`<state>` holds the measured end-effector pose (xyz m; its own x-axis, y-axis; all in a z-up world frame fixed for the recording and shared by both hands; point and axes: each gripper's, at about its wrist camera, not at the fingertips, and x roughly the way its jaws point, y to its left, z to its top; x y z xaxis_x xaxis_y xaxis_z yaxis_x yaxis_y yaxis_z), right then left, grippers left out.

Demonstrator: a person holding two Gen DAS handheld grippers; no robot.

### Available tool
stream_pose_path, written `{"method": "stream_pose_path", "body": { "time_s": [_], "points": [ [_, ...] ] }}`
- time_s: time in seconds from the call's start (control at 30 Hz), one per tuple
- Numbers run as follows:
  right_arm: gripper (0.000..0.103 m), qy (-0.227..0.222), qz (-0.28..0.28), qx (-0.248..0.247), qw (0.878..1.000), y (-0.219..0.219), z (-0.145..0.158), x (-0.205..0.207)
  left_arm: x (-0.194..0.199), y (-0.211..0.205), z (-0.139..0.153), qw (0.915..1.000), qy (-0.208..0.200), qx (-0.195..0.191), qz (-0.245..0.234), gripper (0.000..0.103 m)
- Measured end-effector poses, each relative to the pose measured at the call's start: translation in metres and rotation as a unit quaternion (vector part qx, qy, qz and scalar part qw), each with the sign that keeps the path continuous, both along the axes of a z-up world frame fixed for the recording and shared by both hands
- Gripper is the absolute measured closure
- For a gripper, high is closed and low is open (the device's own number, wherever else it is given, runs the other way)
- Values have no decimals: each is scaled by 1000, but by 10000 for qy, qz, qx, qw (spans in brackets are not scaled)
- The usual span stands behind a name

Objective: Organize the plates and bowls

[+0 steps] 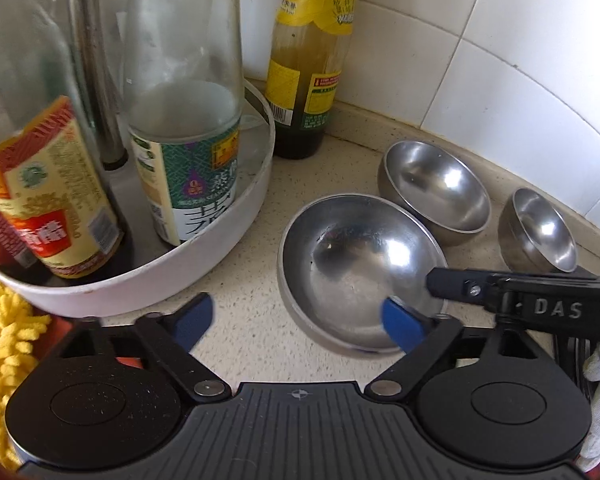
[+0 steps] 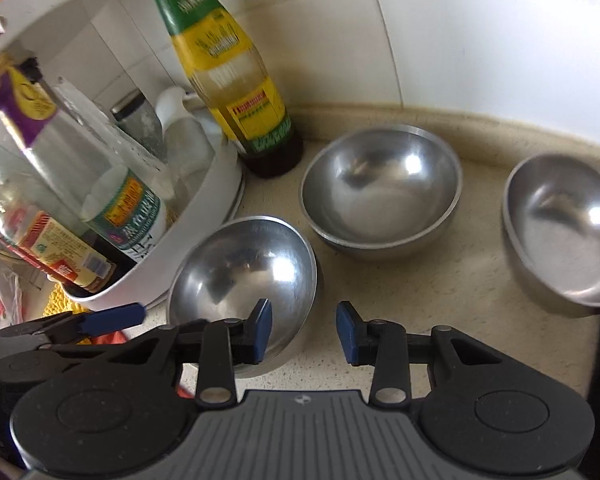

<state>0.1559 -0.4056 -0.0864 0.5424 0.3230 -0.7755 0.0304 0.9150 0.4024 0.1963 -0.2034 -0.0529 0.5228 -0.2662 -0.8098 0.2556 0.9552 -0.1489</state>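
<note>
1. Landmark: the nearest steel bowl [image 2: 244, 280], upright on the speckled counter [image 2: 440, 280], its left edge close beside the white turntable tray [image 2: 204, 216]. All places below are read from this bowl.

2. Right claw [image 2: 303, 332]: jaws narrow but parted, nothing between them. Its left pad hangs over the bowl's near-right rim; its right pad is out over bare counter. Whether the left pad touches the steel I cannot tell.

3. Left claw [image 1: 300, 324]: jaws wide, holding nothing. Its right pad is over the bowl's near inner wall; its left pad stands off to the bowl's left, near the tray. The bowl lies ahead and right of this claw's centre line.

4. Key relation: both claws sit at the bowl's near edge, the right one a shade better lined up, since the rim falls roughly between its pads. A round bowl has no long axis, so any rim pinch should serve.

5. Behind and right of the bowl: a second steel bowl [image 2: 380, 200], apart from it.

6. Further right: a third steel bowl [image 2: 564, 232], well apart.

7. Behind, by the tiled wall: a green-labelled sauce bottle [image 2: 236, 80].

8. My guess: nesting the three bowls is the aim; none is stacked yet.
</note>
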Motion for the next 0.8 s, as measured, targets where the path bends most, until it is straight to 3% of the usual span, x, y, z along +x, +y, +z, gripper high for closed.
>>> {"method": "stream_pose_path", "body": {
  "time_s": [0.17,0.33,0.8],
  "points": [
    [77,116,64,249,9996,-2,-14,5,10,-4,-13,9997,203,51,-101,25],
    [79,178,112,379,9991,-2,-17,4,14,-12,-22,9986,351,4,-403,43],
    [79,235,-103,320,9992,-24,-2,-56,-25,-33,-10,9924,250,-89,-1198,37]
  ]
}}
